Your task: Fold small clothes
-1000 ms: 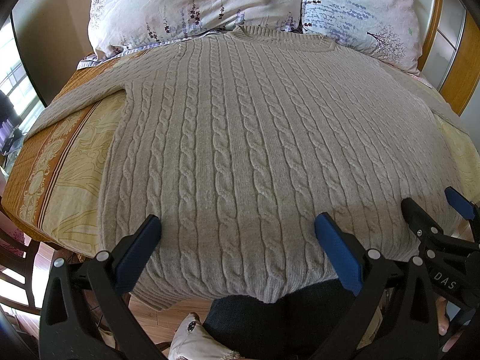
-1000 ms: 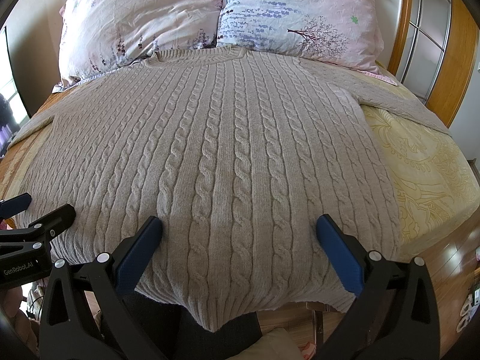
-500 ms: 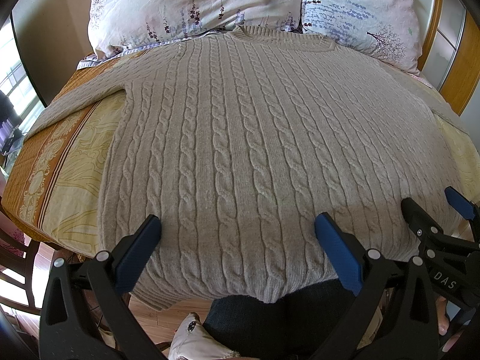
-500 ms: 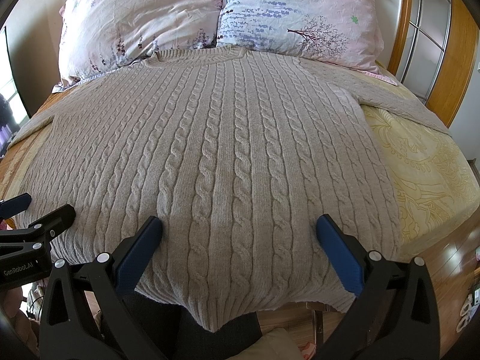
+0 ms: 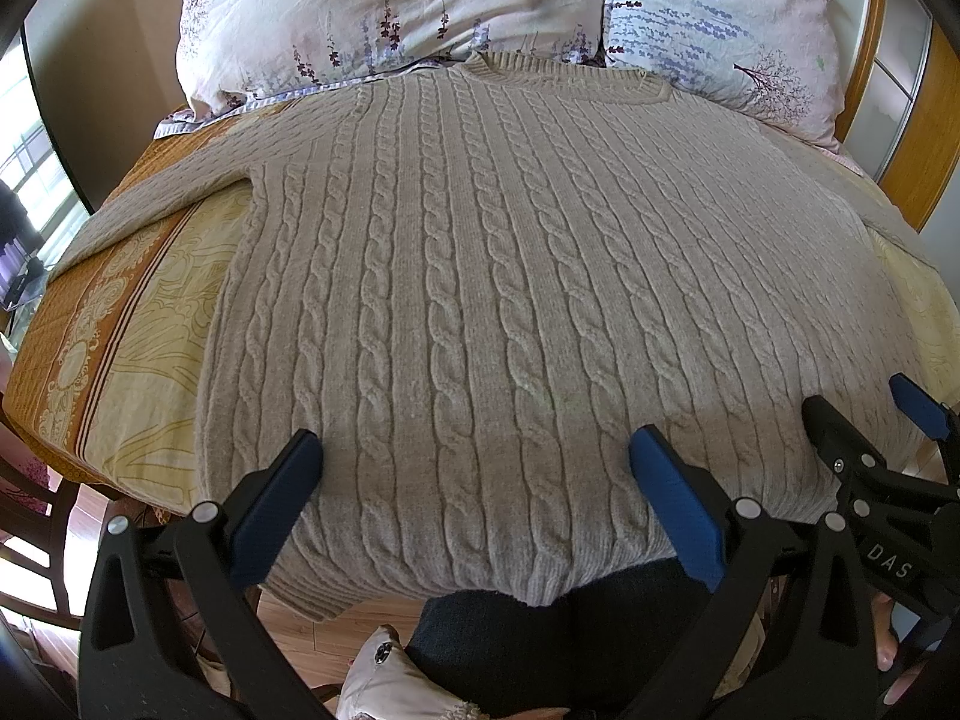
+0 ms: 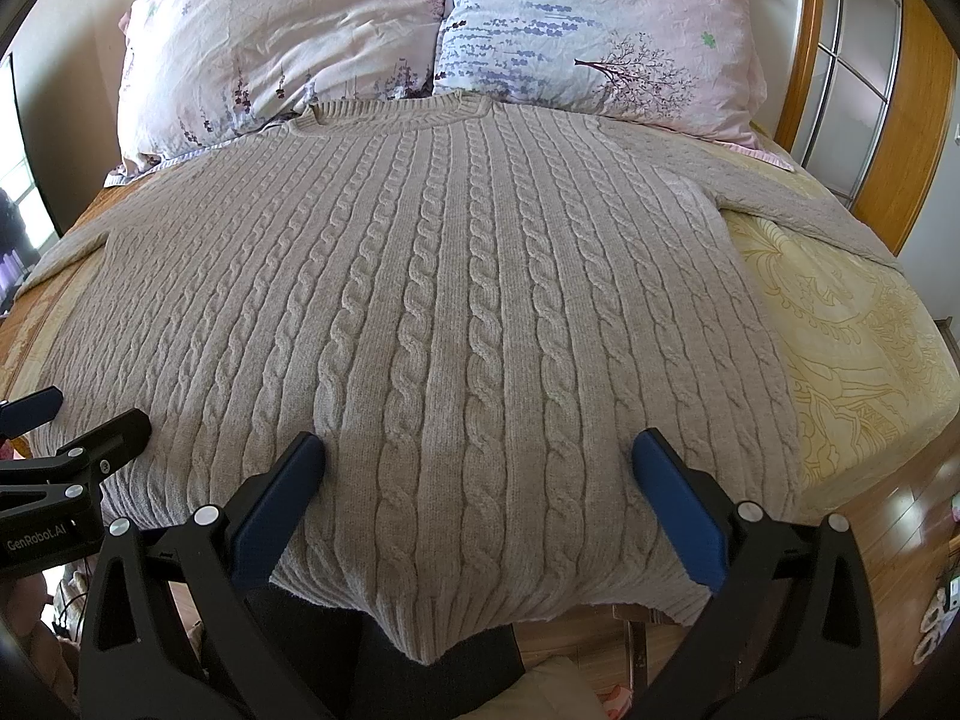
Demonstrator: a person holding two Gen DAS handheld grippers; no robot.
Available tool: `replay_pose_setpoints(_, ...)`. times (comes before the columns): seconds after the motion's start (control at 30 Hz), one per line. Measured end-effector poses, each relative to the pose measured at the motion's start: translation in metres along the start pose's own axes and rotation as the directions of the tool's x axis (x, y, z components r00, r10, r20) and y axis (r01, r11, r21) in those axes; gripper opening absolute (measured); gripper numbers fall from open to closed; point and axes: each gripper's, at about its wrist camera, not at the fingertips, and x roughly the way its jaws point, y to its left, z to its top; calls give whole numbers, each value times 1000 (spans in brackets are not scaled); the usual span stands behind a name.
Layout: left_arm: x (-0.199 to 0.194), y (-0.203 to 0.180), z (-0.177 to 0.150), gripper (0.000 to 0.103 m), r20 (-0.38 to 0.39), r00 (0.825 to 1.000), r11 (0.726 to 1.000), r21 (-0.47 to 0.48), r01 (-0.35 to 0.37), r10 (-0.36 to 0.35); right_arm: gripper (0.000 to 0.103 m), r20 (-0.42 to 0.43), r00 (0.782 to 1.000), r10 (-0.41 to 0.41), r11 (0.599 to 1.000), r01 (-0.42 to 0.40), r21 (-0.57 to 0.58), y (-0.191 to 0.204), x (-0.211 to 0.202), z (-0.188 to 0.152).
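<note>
A beige cable-knit sweater (image 5: 480,276) lies flat, front up, on the bed, collar toward the pillows and hem hanging over the near edge; it also fills the right wrist view (image 6: 432,312). Its sleeves spread out to the left (image 5: 150,204) and right (image 6: 798,216). My left gripper (image 5: 474,456) is open and empty, hovering over the hem left of centre. My right gripper (image 6: 480,456) is open and empty over the hem right of centre. Each gripper shows at the edge of the other's view, the right one (image 5: 864,426) and the left one (image 6: 78,426).
Two floral pillows (image 6: 288,42) (image 6: 600,30) lean at the head of the bed. A yellow and orange patterned bedspread (image 5: 120,336) (image 6: 852,348) shows on both sides. A wooden headboard frame (image 6: 912,90) stands at the right. Wooden floor and my dark-trousered legs (image 5: 540,636) lie below the hem.
</note>
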Motion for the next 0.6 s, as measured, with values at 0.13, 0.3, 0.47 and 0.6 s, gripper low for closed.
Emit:
replay_pose_setpoints(0.13,0,0,0,101,-1,1000,1000,0,0,0,102,0,1000,3,1000,-3,-2,-1,0,0)
replay_pose_setpoints(0.3,0,0,0,101,0,1000,1000,5,-1,1,102,10,1000,18,1000,-18,-20,-2,0,0)
replay_pose_setpoints(0.47,2,0,4,101,-7,1000,1000,13,2,-2,102,67,994,80,996,-76,-55,-5,7,-2)
replay_pose_setpoints(0.6,6,-5,15,101,1,1000,1000,25,-12,12,102,98,988,117,993,-114,-41,-14,11,0)
